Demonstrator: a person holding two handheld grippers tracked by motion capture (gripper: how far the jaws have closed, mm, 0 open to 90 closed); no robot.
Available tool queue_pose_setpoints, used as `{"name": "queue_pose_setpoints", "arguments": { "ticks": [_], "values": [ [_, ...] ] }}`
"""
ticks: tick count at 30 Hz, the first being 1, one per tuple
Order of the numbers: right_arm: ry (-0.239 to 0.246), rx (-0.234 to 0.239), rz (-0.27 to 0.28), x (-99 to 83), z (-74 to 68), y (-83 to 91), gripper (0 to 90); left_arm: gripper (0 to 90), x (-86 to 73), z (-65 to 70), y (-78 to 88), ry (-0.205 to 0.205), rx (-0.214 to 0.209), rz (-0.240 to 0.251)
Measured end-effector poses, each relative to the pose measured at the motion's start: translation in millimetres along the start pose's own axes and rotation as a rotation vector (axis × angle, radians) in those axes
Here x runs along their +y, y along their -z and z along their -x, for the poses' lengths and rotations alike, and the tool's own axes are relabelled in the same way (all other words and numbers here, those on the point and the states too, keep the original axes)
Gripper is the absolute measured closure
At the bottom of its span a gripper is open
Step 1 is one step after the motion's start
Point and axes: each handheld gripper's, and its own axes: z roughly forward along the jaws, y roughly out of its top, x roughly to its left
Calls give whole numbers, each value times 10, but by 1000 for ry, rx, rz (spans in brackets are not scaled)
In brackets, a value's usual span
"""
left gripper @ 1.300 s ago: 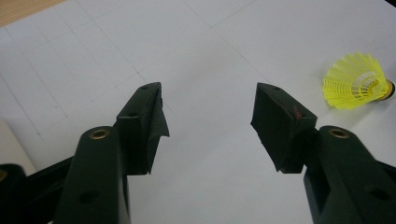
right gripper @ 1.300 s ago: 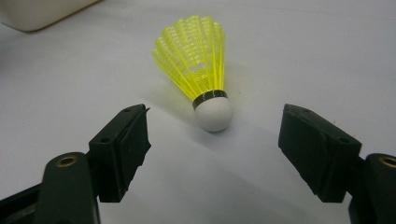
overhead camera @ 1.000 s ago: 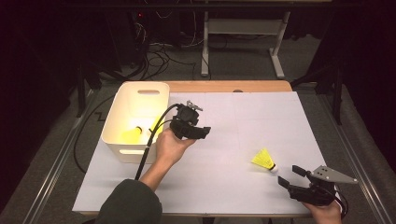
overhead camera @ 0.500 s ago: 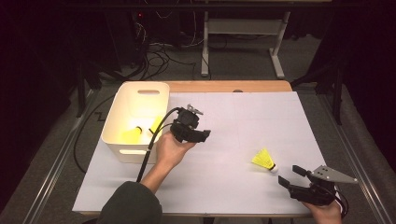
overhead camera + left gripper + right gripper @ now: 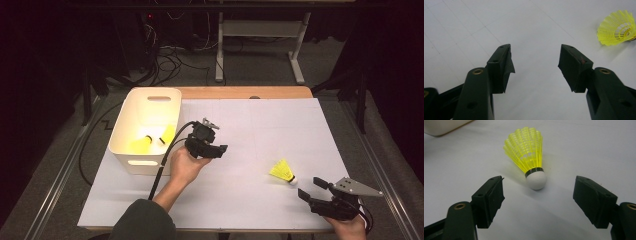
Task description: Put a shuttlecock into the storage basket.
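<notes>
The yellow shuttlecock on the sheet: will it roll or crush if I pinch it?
The shuttlecock lies on its side with a round white tip, so it probably pivots when nudged. Its open mesh skirt looks light and likely flexes; gripping near the tip seems safer.

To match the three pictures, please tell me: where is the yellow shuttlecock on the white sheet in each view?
High view: shuttlecock lower right, just ahead of the right tool.
Left gripper view: upper right corner.
Right gripper view: top centre, white cork nearest the camera.
Shared landmark: white sheet.
</notes>
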Motion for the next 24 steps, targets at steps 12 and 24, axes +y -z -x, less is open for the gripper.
{"name": "queue_pose_setpoints", "arguments": {
  "ticks": [12,24],
  "values": [
    [6,-10,-5,13,-1,-10,248,440,-67,-7,-42,1,-6,-6],
    [26,-7,-24,53,-14,-77,280,424,-136,-17,-108,1,-16,-15]
  ]
}}
